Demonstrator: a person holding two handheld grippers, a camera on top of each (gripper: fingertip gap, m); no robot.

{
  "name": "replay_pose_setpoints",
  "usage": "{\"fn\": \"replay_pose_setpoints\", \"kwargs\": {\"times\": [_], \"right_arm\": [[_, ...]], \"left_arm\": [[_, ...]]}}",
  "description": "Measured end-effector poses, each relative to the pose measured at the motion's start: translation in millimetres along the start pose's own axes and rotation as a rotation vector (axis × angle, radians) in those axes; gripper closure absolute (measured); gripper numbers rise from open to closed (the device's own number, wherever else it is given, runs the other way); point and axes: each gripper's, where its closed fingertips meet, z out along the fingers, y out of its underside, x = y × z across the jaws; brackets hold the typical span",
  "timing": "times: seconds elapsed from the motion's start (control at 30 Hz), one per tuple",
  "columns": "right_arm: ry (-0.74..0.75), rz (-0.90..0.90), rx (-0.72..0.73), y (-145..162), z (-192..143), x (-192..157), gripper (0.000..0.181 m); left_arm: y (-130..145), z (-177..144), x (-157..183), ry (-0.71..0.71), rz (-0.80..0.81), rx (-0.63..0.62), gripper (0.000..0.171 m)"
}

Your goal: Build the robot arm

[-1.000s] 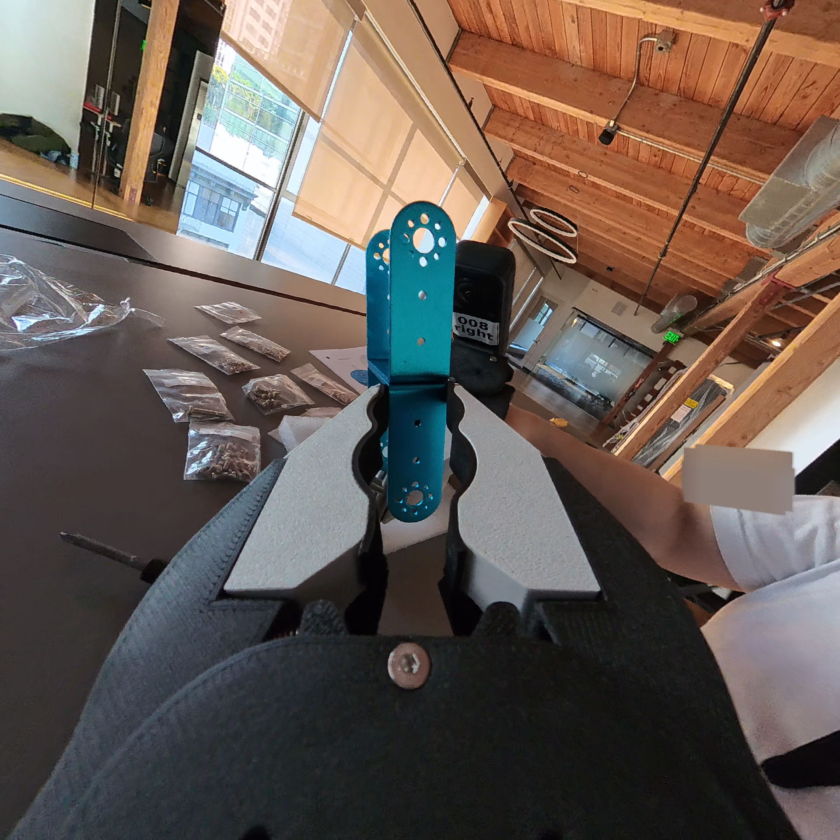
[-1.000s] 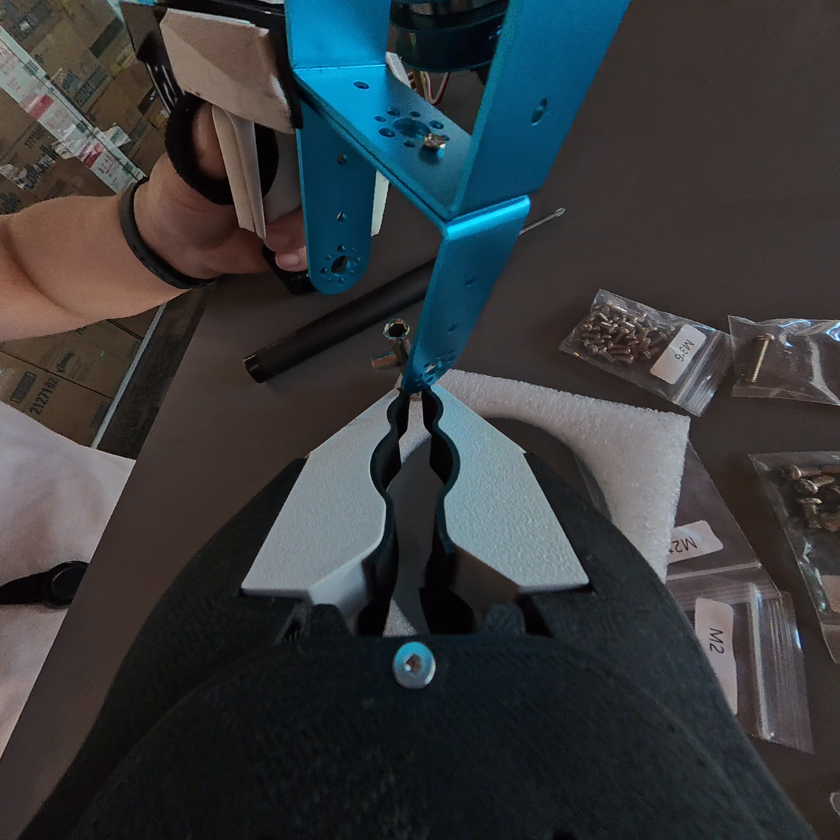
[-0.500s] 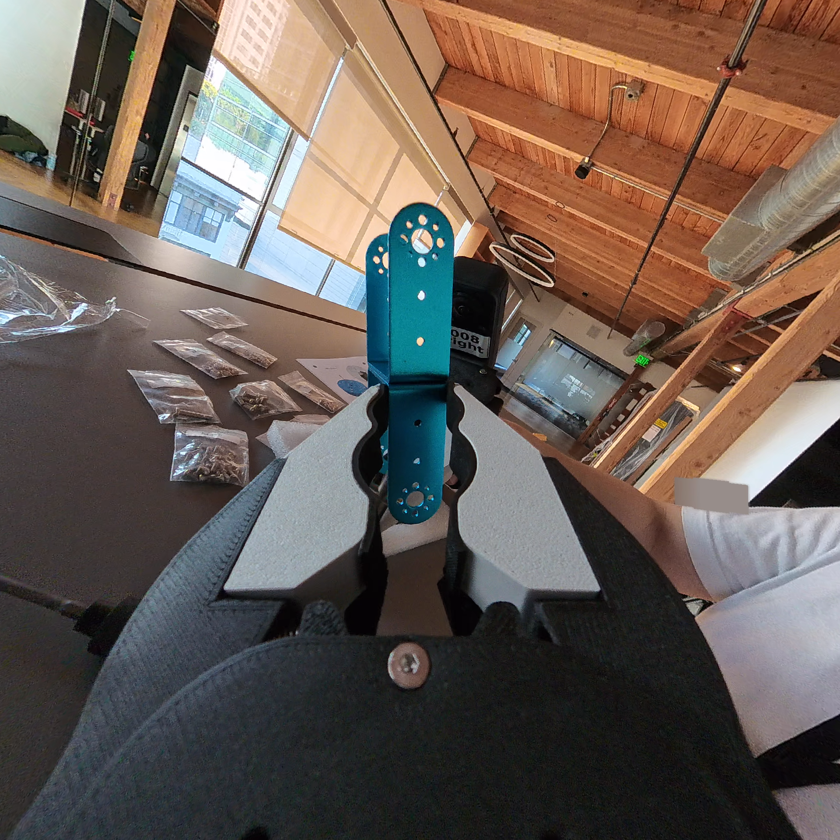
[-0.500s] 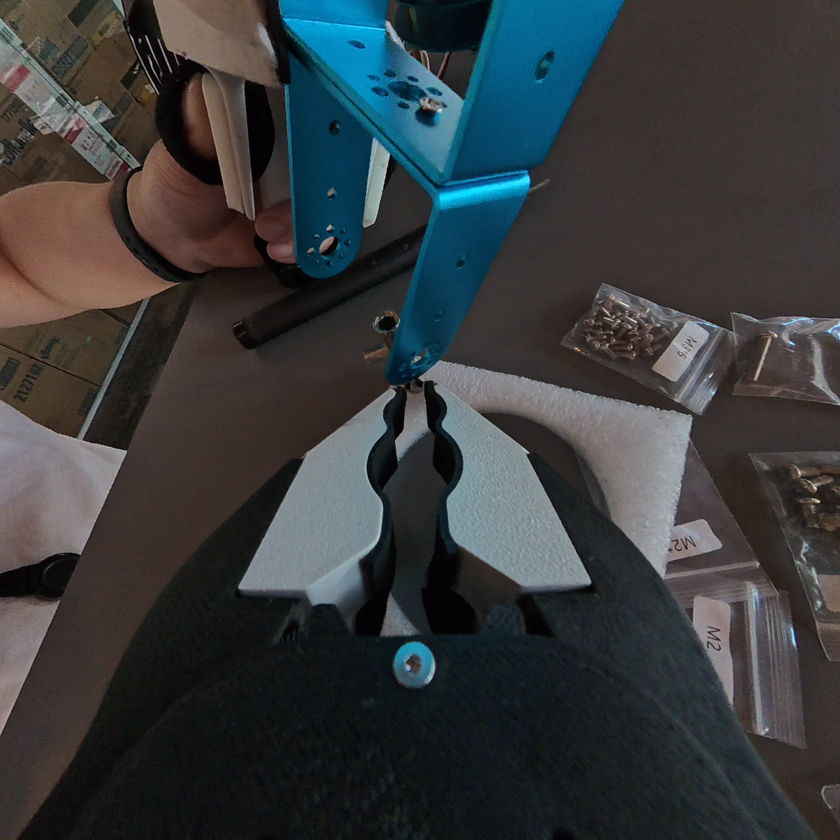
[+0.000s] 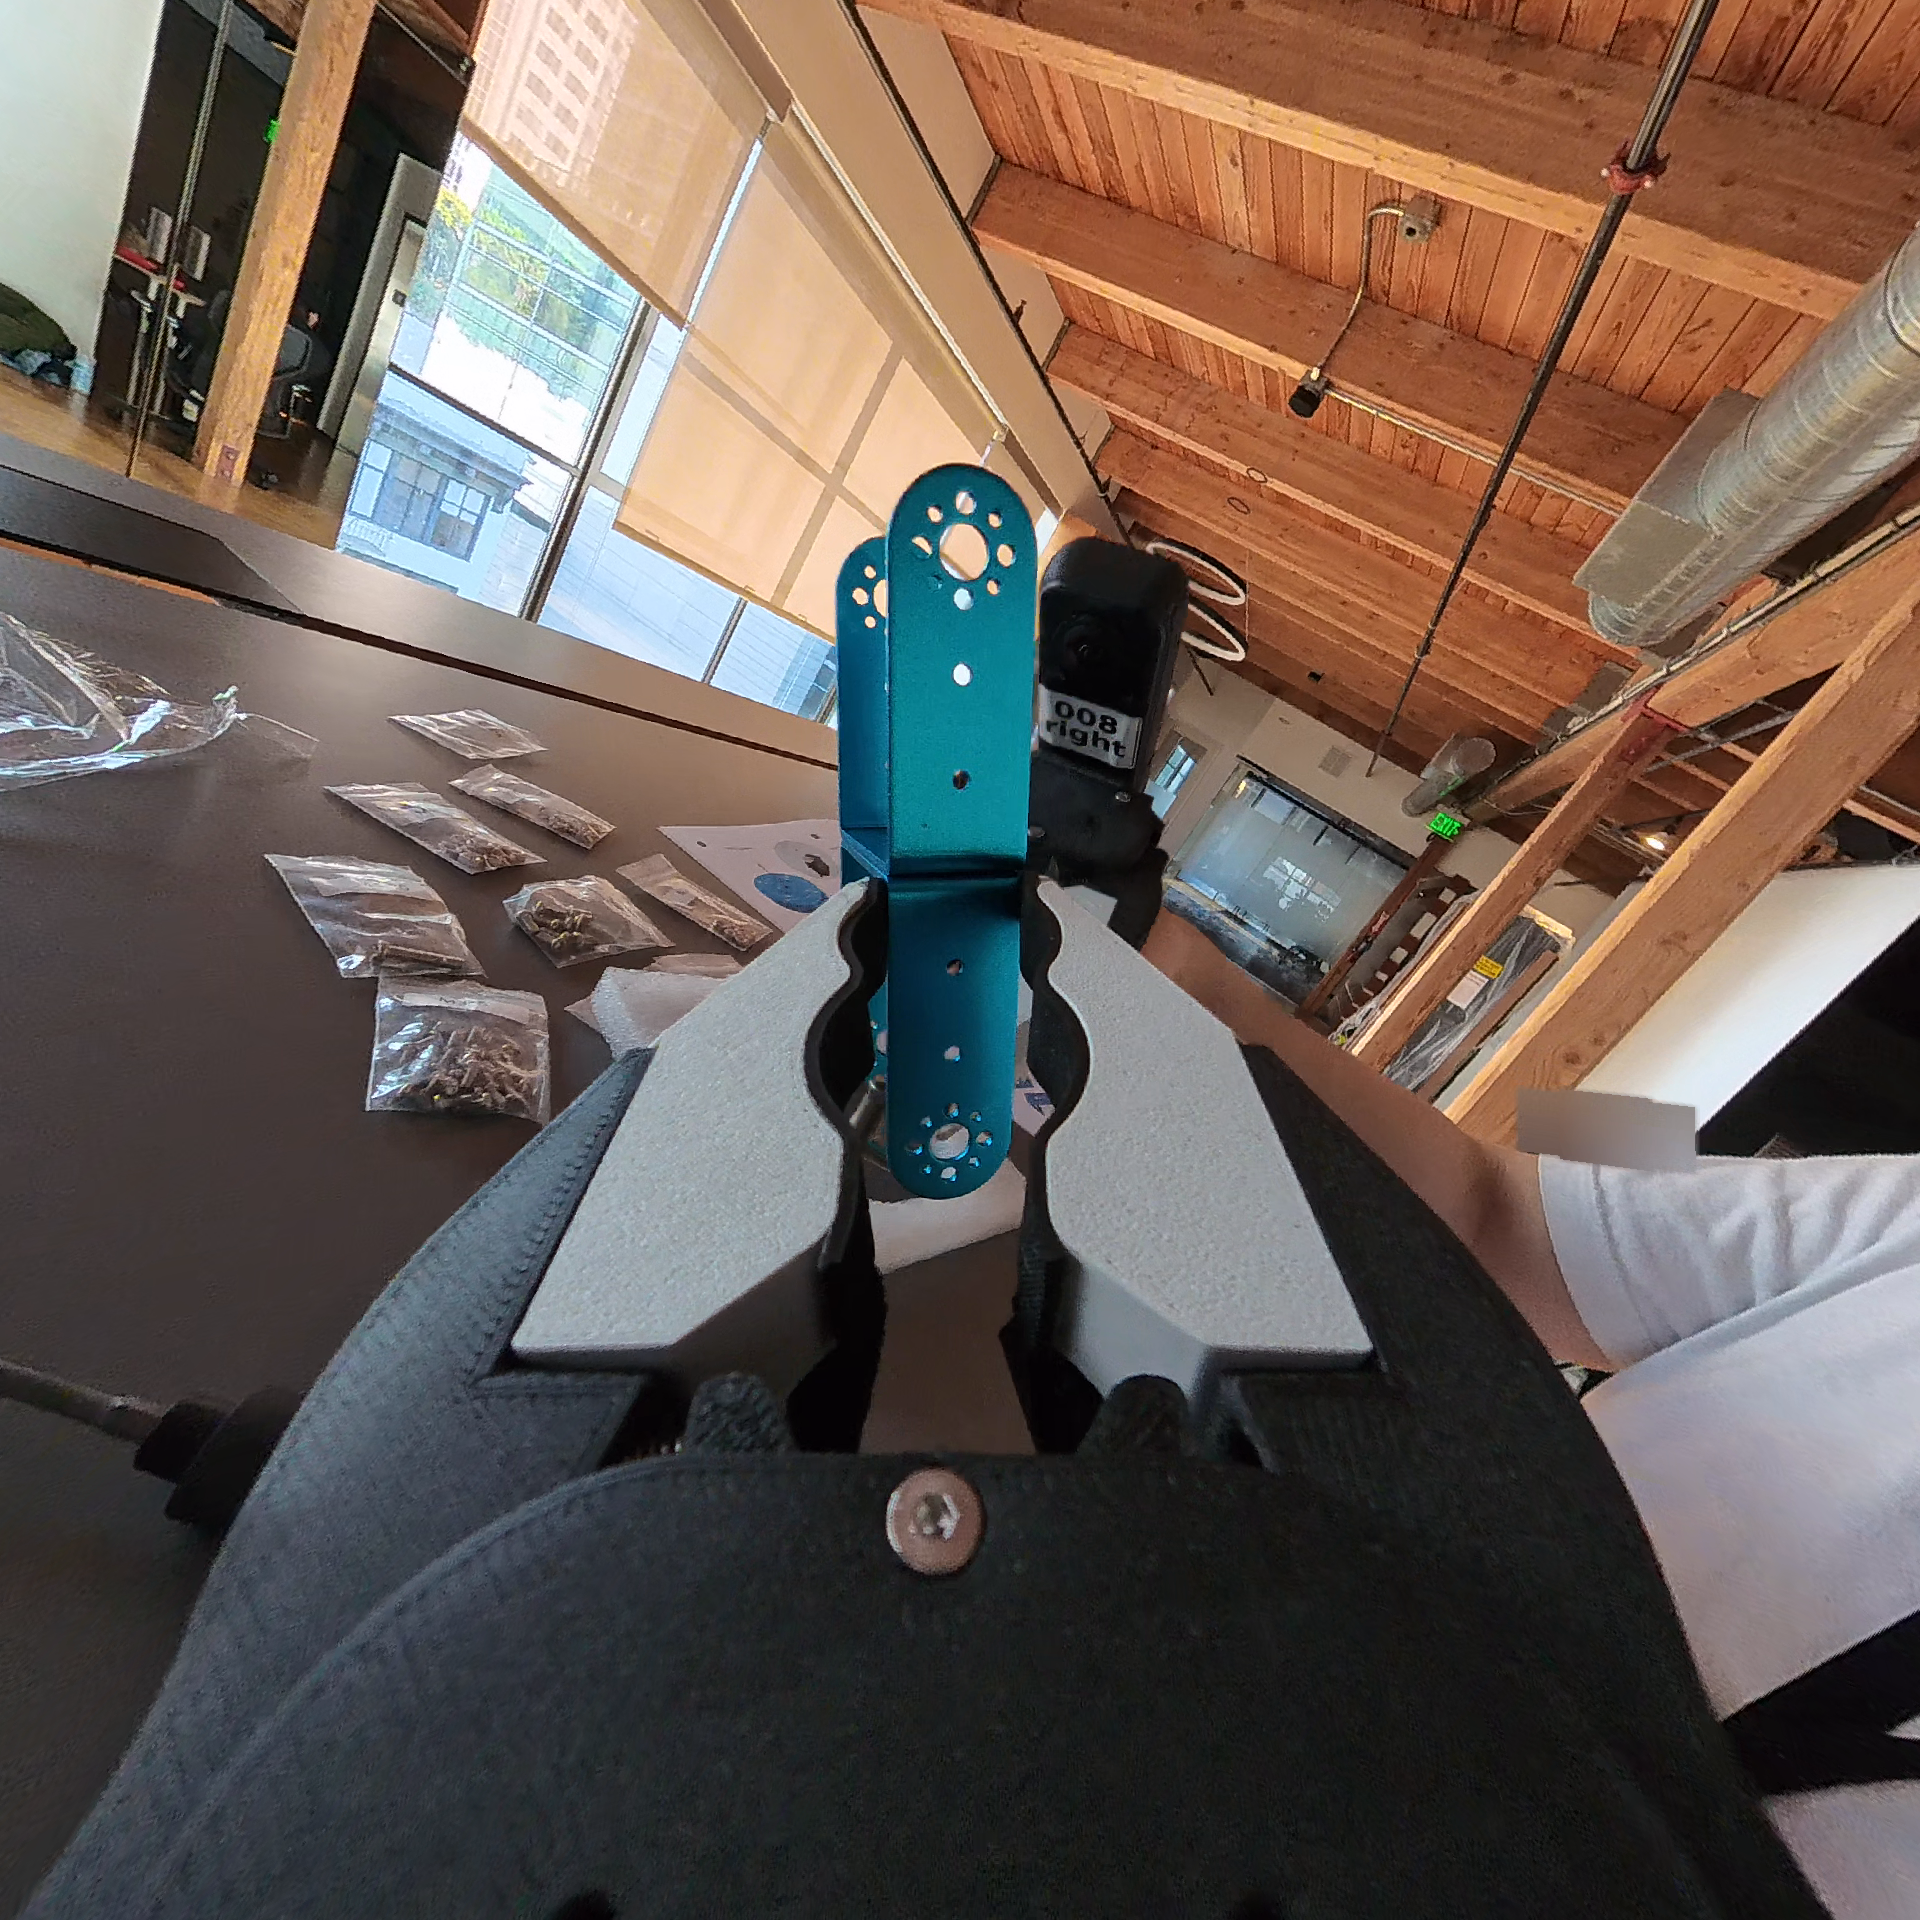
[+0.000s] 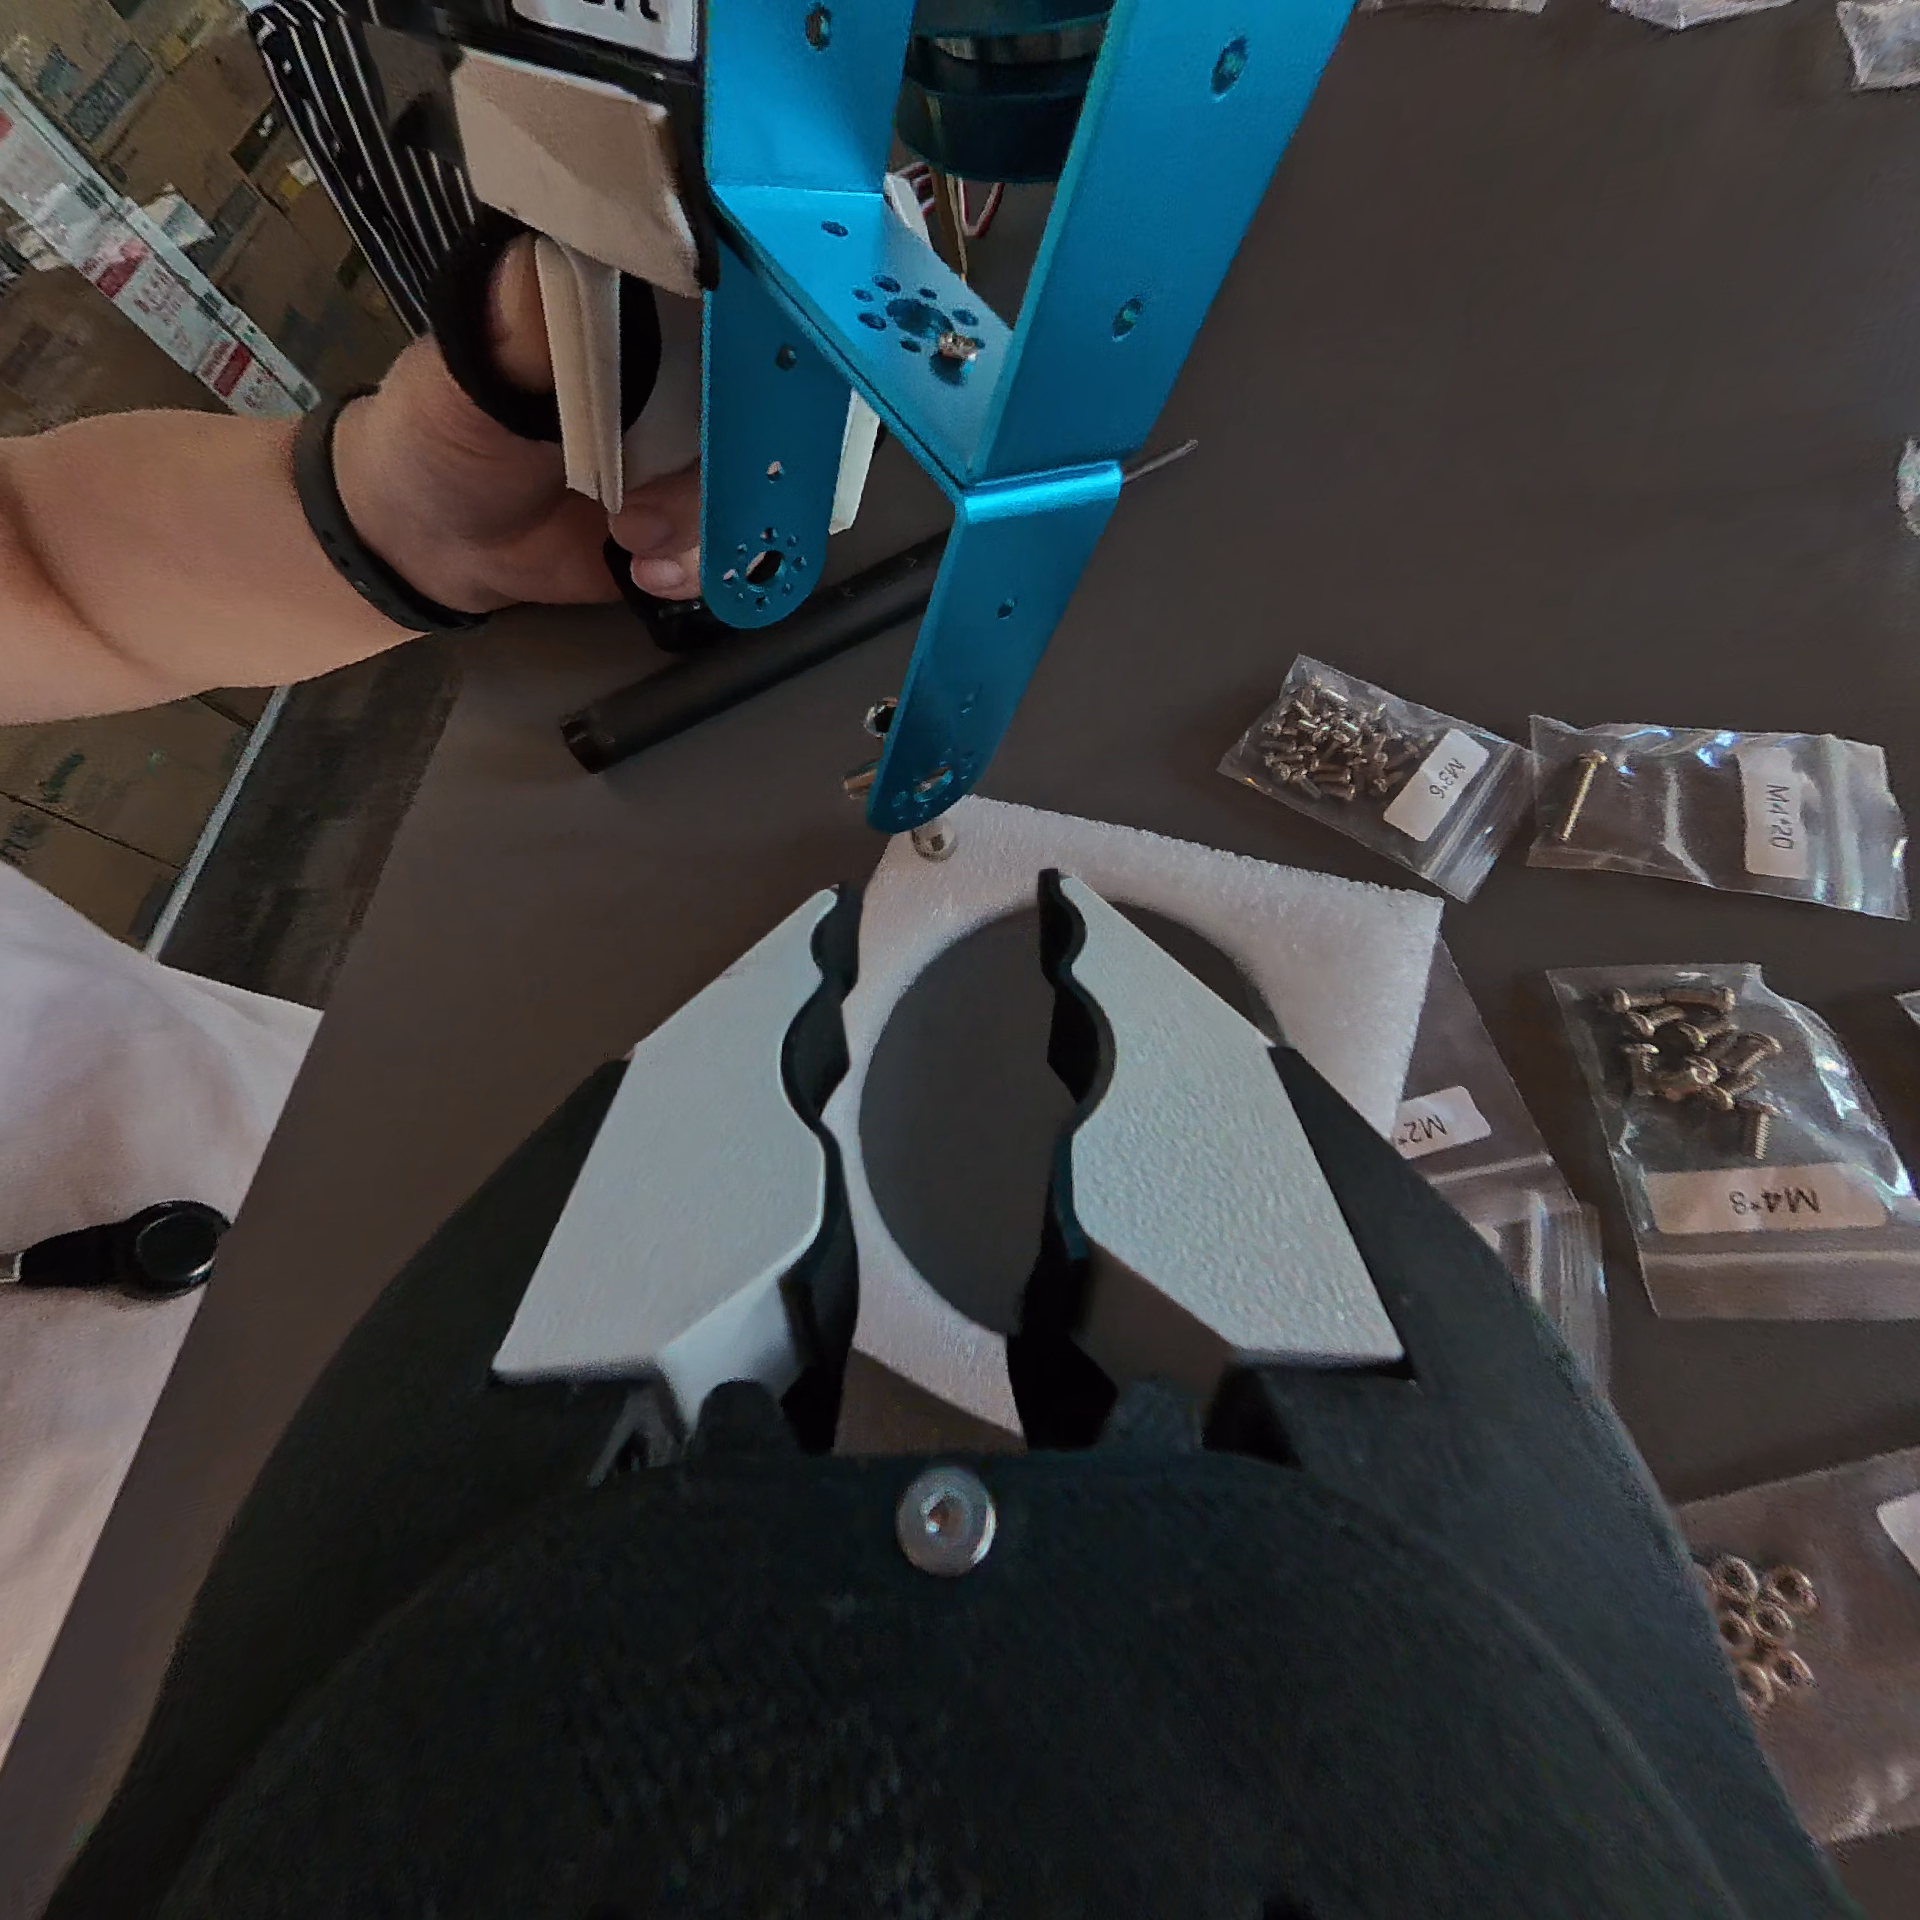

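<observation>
My left gripper (image 5: pixel 951 894) is shut on a blue metal bracket (image 5: pixel 956 748), its pads pressing the strip's two edges just below the bend. The right wrist view shows it as two blue U-brackets (image 6: pixel 1023 343) joined by a screw (image 6: pixel 956 348) and held above the table. My right gripper (image 6: pixel 943 888) is open and empty, just short of the bracket's lower tip (image 6: pixel 925 790). A small silver fastener (image 6: pixel 930 840) sits at that tip, over the white foam (image 6: pixel 1247 914). I cannot tell whether it is in the bracket's hole or lying on the foam.
A black rod-like tool (image 6: pixel 748 665) lies on the dark table (image 6: pixel 1507 416) behind the bracket. Several clear bags of screws (image 6: pixel 1371 753) lie to the right and also show in the left wrist view (image 5: pixel 457 1049). A person's hand (image 6: pixel 457 499) holds the left gripper. There is about 9 centimetres between the tips of the two grippers. To the white foam (image 6: pixel 1247 914): right tips about 4 centimetres, left tips about 12 centimetres.
My right gripper was nearly shut on the small silver fastener at the bracket's tip; it has opened wide and drawn back a little. The left gripper keeps its hold on the bracket.
</observation>
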Motion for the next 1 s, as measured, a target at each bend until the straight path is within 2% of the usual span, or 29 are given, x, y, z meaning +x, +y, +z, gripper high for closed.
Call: {"fn": "replay_pose_setpoints", "kwargs": {"times": [0.07,0.2,0.37,0.47,0.5,0.53,0.77,1.0], "right_arm": [[-0.015,0.011,0.04,-7.7,-11.9,-2.1,0.132],[-0.079,0.06,0.228,-39.3,-29.1,-2.8,0.125],[-0.209,0.13,0.362,-61.1,-37.5,-2.6,0.127],[-0.32,0.14,0.447,-74.3,-49.4,-12.5,0.142],[-0.329,0.147,0.459,-77.3,-51.4,-12.3,0.146],[-0.326,0.137,0.45,-77.3,-51.5,-11.8,0.157],[-0.3,0.072,0.407,-78.9,-46.0,-11.9,0.157],[-0.244,-0.022,0.379,-76.1,-42.0,-11.7,0.157]], "left_arm": [[0.4,0.5,2.2,0.01,0.0,-0.003,0.148],[1.9,2.5,6.6,0.039,-0.016,-0.021,0.148],[5.4,3.1,17.7,0.109,-0.009,-0.061,0.148],[7.7,3.9,22.2,0.131,0.019,-0.081,0.148],[8.6,4.3,23.1,0.138,0.024,-0.087,0.148],[9.5,4.6,23.7,0.144,0.027,-0.093,0.148],[8.6,0.6,20.8,0.169,-0.001,-0.115,0.148],[13.6,-2.2,16.5,0.137,0.072,-0.249,0.147]]}}
